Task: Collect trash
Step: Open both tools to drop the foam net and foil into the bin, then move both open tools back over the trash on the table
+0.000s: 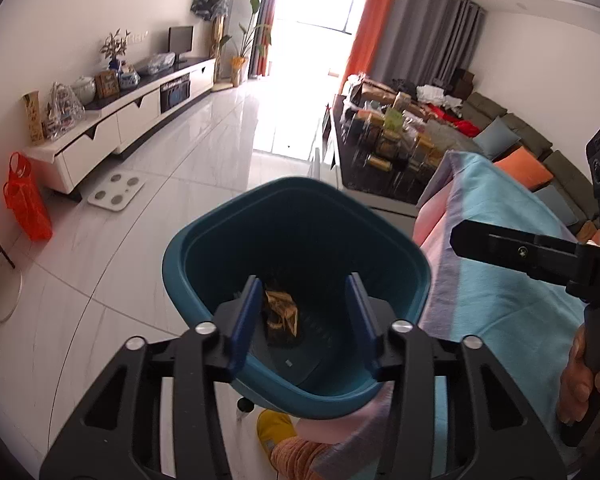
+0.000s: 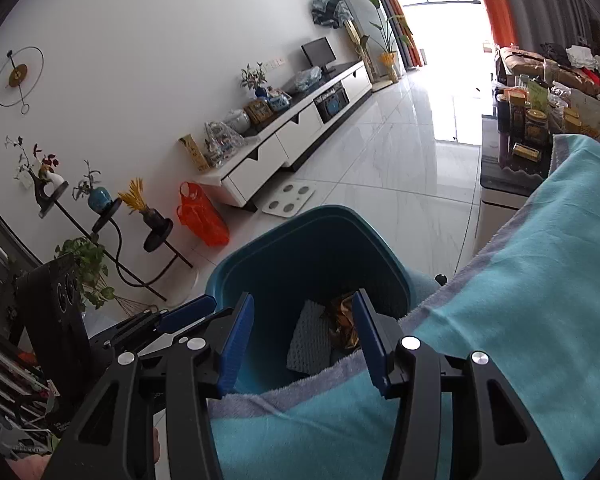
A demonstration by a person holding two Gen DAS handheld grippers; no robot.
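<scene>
Currently the left gripper [image 1: 304,312] hangs over the mouth of the teal plastic waste bin [image 1: 228,236], its blue pads spread apart with nothing between them. Directly below and ahead of its fingertips, a crumpled gold-and-black wrapper [image 1: 281,314] lies on the bin floor. The right gripper [image 2: 302,334] is likewise spread and empty above the same bin, beside a grey textured sheet [image 2: 310,340]. A turquoise towel-like cloth [image 2: 500,320] lies under its right finger.
</scene>
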